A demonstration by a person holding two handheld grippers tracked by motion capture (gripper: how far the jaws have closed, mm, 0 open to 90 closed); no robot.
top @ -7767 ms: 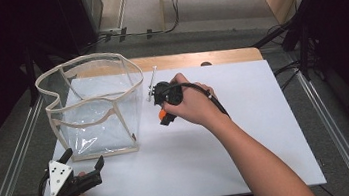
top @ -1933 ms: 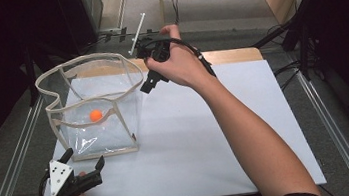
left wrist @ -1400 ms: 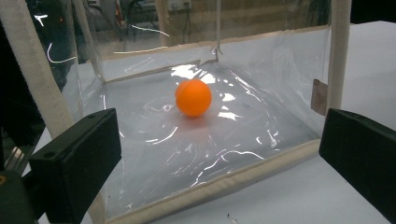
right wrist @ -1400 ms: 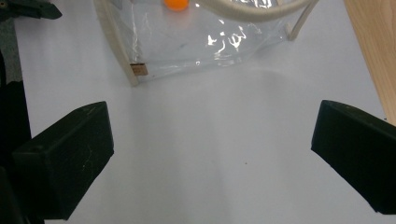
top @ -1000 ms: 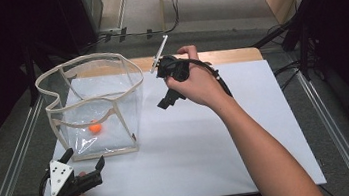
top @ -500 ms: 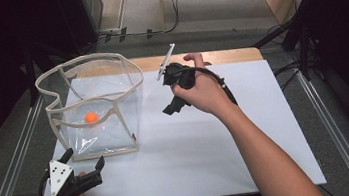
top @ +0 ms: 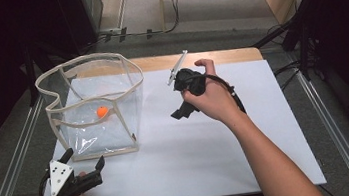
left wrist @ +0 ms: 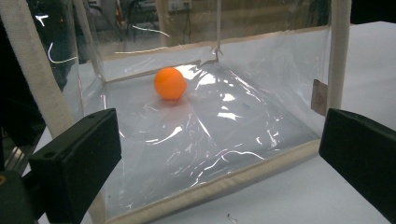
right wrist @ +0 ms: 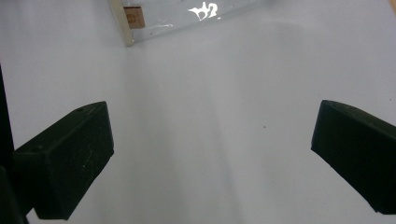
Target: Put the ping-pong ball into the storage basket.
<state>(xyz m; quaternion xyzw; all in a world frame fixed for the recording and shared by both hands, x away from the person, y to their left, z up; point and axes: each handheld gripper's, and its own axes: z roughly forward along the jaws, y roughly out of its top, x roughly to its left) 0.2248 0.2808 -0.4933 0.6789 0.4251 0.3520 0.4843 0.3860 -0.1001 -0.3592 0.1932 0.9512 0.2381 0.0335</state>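
An orange ball (top: 102, 111) (left wrist: 170, 83) lies on the floor of a clear plastic bag with a cream fabric rim (top: 123, 69) (left wrist: 212, 190), standing open at the table's left. My left gripper (top: 84, 163) (left wrist: 219, 163) rests open at the front left corner, facing the bag's near wall from just outside it. My right gripper (top: 181, 112) (right wrist: 210, 158) is held above the white table middle, to the right of the bag, jaws wide apart with nothing between them, pointing down at the bare surface.
The white table top (top: 209, 149) has a wooden strip (top: 227, 55) along its far edge. Metal rails (top: 334, 123) run down both sides. A bag corner with a small tan tag (right wrist: 133, 16) lies ahead of the right gripper.
The right gripper carried the orange ball from the table over the bag and let it go; the ball now lies inside. The right hand has since drawn back toward the table's middle. The left gripper stayed put.
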